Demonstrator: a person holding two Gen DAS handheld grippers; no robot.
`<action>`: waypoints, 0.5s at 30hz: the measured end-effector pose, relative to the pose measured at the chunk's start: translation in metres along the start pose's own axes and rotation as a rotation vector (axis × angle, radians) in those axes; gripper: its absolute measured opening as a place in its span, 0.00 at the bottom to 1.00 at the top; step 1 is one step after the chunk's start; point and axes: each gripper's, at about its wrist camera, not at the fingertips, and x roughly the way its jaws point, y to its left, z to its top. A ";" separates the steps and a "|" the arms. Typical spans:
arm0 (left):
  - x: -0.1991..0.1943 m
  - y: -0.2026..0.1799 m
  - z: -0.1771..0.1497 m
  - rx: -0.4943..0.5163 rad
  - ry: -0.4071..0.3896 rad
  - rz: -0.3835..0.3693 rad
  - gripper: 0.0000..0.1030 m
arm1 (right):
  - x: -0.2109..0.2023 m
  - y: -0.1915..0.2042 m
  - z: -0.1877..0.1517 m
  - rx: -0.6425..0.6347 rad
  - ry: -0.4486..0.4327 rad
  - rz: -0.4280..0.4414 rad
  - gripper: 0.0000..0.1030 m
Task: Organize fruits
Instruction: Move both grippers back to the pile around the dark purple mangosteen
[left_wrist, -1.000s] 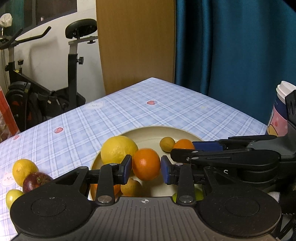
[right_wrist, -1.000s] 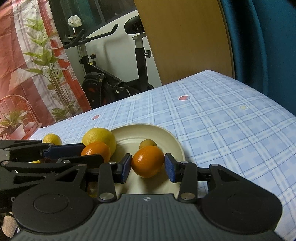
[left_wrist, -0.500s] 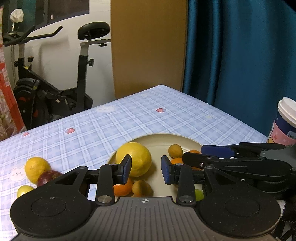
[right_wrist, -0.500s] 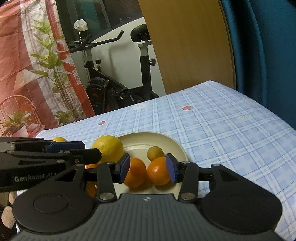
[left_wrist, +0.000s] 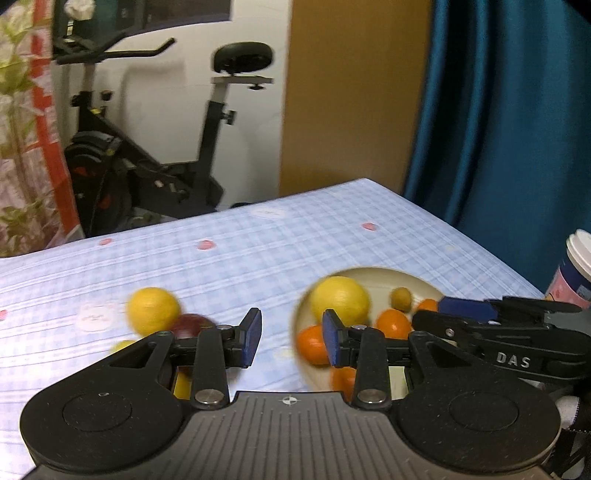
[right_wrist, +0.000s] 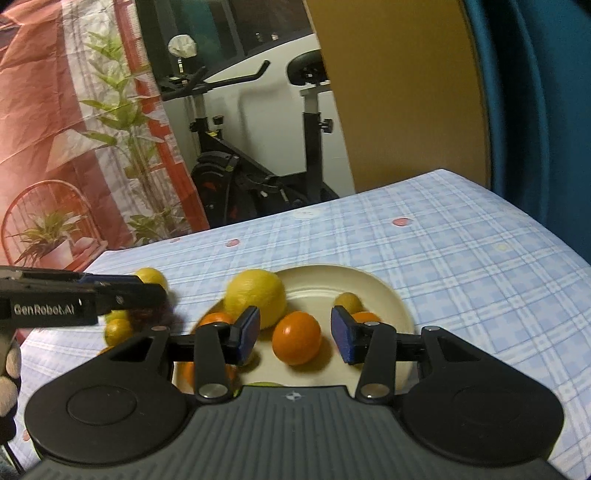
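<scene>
Both the left claw (left_wrist: 291, 341) and the right claw (right_wrist: 294, 336) stood parted and empty above the plate (right_wrist: 384, 295) of oranges (right_wrist: 296, 342).

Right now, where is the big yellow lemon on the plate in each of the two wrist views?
Left wrist view: the big lemon lies right of centre, at the left rim of the plate.
Right wrist view: the big lemon lies just left of centre, again at the plate's left rim.
Shared landmark: the exercise bike behind the table.
</scene>
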 end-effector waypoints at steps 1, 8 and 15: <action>-0.004 0.008 0.000 -0.013 -0.003 0.009 0.37 | 0.001 0.003 0.000 -0.007 0.004 0.009 0.45; -0.027 0.069 -0.001 -0.109 -0.005 0.081 0.37 | 0.012 0.033 0.000 -0.070 0.028 0.092 0.51; -0.035 0.102 -0.007 -0.153 0.002 0.121 0.37 | 0.033 0.070 -0.005 -0.170 0.090 0.166 0.51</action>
